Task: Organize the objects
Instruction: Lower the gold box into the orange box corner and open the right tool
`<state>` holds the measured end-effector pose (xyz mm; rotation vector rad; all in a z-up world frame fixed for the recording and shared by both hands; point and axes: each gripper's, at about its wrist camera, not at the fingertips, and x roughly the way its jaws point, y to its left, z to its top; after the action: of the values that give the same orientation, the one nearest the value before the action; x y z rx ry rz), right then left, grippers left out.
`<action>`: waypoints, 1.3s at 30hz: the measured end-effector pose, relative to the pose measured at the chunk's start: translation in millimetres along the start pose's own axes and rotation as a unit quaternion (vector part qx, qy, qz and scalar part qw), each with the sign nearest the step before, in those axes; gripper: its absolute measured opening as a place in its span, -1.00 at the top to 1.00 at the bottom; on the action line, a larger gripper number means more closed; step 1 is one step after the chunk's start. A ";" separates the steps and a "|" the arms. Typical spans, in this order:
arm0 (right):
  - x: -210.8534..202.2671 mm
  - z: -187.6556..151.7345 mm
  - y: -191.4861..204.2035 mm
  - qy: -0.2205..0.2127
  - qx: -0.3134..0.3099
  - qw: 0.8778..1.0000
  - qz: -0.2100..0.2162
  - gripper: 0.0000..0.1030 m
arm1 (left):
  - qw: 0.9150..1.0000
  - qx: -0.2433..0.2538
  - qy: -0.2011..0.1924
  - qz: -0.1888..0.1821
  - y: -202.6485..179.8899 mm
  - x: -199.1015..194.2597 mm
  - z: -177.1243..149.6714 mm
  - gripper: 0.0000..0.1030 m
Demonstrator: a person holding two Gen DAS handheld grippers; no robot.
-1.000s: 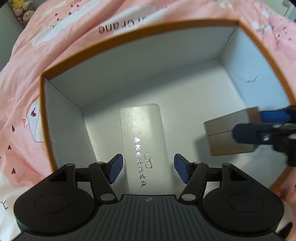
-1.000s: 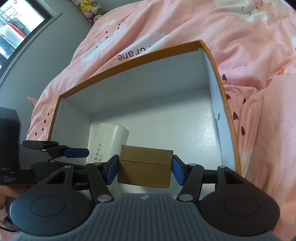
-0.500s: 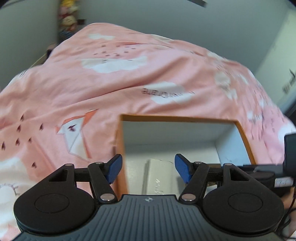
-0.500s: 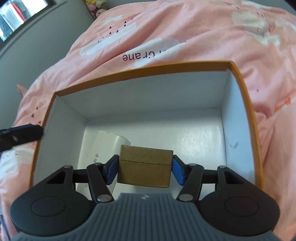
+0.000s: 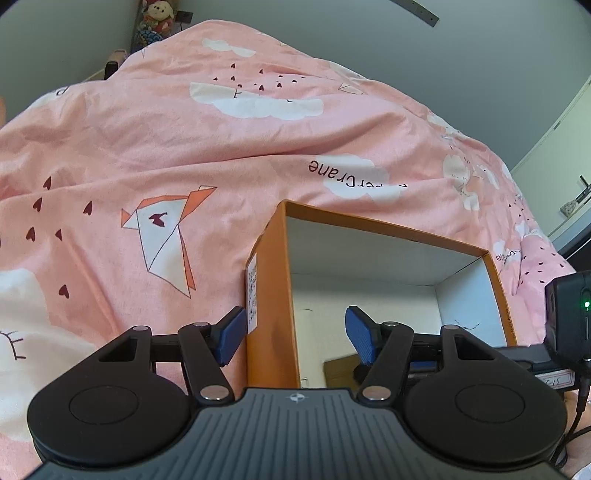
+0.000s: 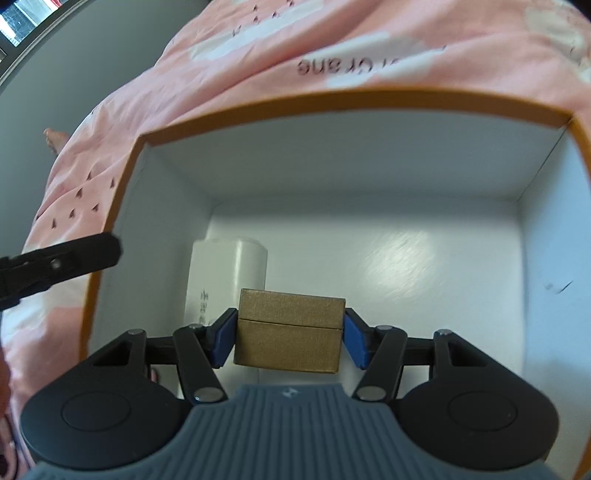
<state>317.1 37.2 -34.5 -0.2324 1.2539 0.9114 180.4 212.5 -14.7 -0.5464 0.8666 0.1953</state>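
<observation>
An open orange box [image 6: 332, 99] with a white inside sits on the bed. On its floor at the left lies a white oblong case [image 6: 225, 273]. My right gripper [image 6: 290, 334] is shut on a small brown box [image 6: 288, 328] and holds it inside the orange box, just in front of the case. My left gripper [image 5: 295, 338] straddles the orange box's left wall [image 5: 271, 295], one pad outside and one inside. Its jaws are closing but neither pad touches the wall. The brown box [image 5: 338, 373] peeks out low behind the left gripper's right finger.
A pink duvet [image 5: 147, 147] printed with clouds and paper cranes surrounds the box on all sides. Plush toys [image 5: 157, 14] sit by the grey wall at the far end. One finger of the left gripper [image 6: 59, 264] reaches in from the left edge.
My left gripper has pulled out of the orange box, tipped up and shifted left to its left wall. The right gripper has carried the brown box farther in over the box floor.
</observation>
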 end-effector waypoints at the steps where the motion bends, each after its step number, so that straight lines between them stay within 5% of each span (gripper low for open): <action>1: 1.4 -1.2 1.3 0.007 0.004 1.000 0.005 -0.20 | 1.000 -0.002 0.002 -0.002 1.6 0.3 -0.2 -0.39; 9: 2.5 1.3 0.1 0.045 0.050 0.997 0.044 -0.20 | 1.000 -0.008 0.003 -0.009 6.7 5.0 -0.2 -0.39; 21: -4.9 52.8 14.6 -0.095 0.056 0.994 0.023 -0.20 | 1.000 0.010 0.004 0.010 14.8 7.8 3.8 -0.39; 39: 27.3 62.4 38.2 -0.080 0.032 0.995 0.058 -0.27 | 1.000 0.012 0.023 0.015 16.4 17.9 -2.5 -0.39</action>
<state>335.6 112.6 -25.5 -0.0356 1.1541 0.9679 184.0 224.0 -35.9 -0.5184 0.9211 0.1999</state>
